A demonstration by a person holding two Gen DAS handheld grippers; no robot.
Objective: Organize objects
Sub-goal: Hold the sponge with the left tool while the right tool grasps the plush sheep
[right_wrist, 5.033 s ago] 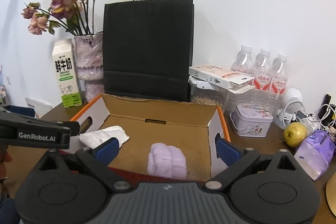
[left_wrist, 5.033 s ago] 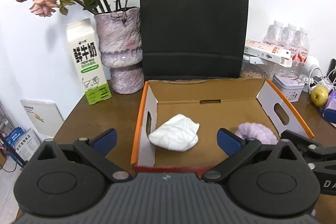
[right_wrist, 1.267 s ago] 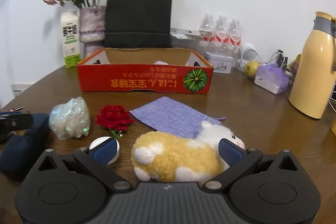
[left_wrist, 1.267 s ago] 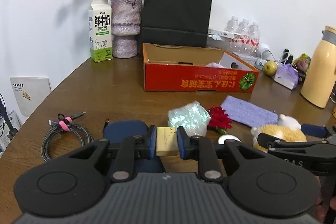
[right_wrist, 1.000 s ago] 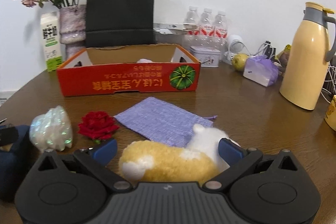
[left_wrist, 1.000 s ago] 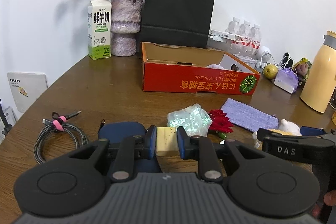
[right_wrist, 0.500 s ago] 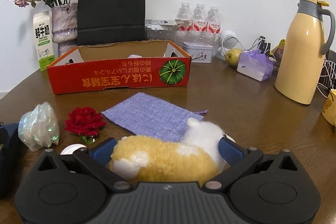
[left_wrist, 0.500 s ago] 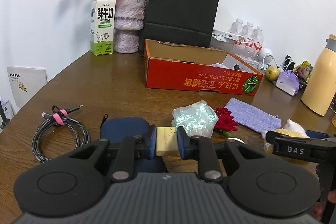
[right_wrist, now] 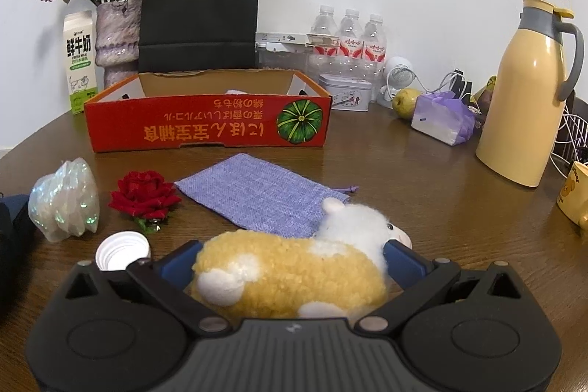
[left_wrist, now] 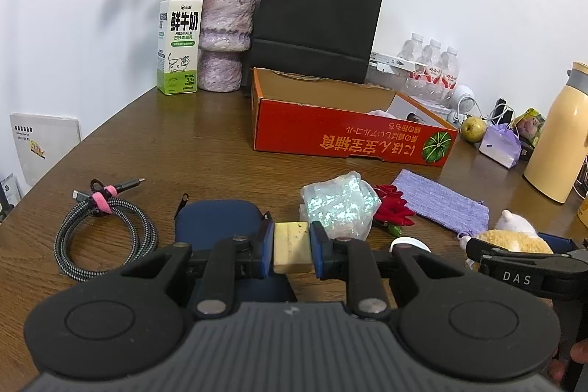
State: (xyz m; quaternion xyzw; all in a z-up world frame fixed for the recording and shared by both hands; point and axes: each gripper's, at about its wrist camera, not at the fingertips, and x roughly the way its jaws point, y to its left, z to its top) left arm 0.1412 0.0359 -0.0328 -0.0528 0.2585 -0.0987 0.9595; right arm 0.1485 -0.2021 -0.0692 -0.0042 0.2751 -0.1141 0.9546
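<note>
The left gripper point(left_wrist: 292, 247) is clamped on a small yellowish block point(left_wrist: 292, 245), its blue fingers point(left_wrist: 267, 245) pressed flat against the block's two sides, just as they were a second ago. It hangs above a dark blue pouch point(left_wrist: 217, 221) on the brown desk point(left_wrist: 205, 168). Five seconds ago this same gripper was spread wide over the red cardboard box point(left_wrist: 345, 138), looking down at a white bundle inside; now the box lies farther off, its printed red wall facing the camera.

The right gripper point(right_wrist: 290, 261) has closed in on the plush toy point(right_wrist: 294, 270), a yellow and white animal lying on its side. Its fingers point(right_wrist: 402, 259) now press into the fur at each end, whereas half a second ago they stood apart from it. The toy lies on the desk, touching the near edge of a lilac drawstring bag point(right_wrist: 261, 197).

To the left of the bag sit a red fabric rose point(right_wrist: 143, 193) and an iridescent crumpled wrapper point(right_wrist: 64, 204), near one another. A white bottle cap point(right_wrist: 123, 250) lies just beside the right gripper's left finger. A coiled braided cable point(left_wrist: 104, 225) with a pink tie rests left of the pouch.

Behind the box stand a black paper bag point(right_wrist: 200, 10), a vase of dried roses point(left_wrist: 224, 35) and a milk carton point(left_wrist: 178, 41). A yellow thermos point(right_wrist: 529, 94) stands well to the right.
</note>
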